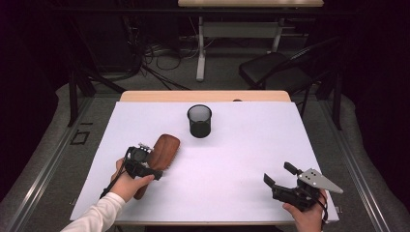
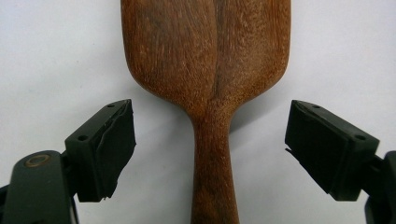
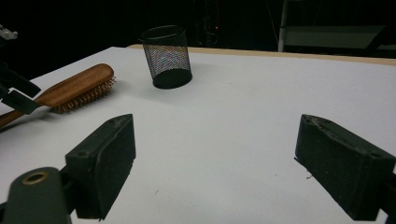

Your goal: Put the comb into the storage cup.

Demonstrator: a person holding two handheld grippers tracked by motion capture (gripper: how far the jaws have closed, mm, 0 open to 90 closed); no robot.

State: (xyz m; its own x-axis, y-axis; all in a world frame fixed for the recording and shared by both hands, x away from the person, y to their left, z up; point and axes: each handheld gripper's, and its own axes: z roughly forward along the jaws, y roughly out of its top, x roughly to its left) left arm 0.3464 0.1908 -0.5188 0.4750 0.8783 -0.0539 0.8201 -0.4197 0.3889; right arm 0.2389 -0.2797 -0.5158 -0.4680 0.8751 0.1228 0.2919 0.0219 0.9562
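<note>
The wooden hairbrush [image 1: 163,151] lies bristles down on the white table [image 1: 232,193], at about eight o'clock from the black mesh cup [image 1: 199,121], its broad head toward the cup and its handle running back toward the person. The left gripper [image 2: 210,149] sits over the handle with its jaws wide, one on each side of the narrow neck, neither pad touching the wood. The step in hand looks like the grasp on the handle.

To do it well, I would keep the handle centred between the pads so both meet the wood together; if one arrives first, the brush may swing on its bristles. Closing just below the flare of the head, where the neck is slim and nearly straight, should give the firmest hold. The wood looks smooth and rounded, so a squeeze square across the handle is safer than one at a slant.

The right gripper [image 1: 285,181] rests at about four o'clock from the cup, well apart from the brush, jaws wide with nothing between them.

In the high view the hand and gripper cover most of the handle. In the left gripper view the top of the head is cut off, and the bristles underneath are hidden. The cup's inside is too dark to tell what it holds.
</note>
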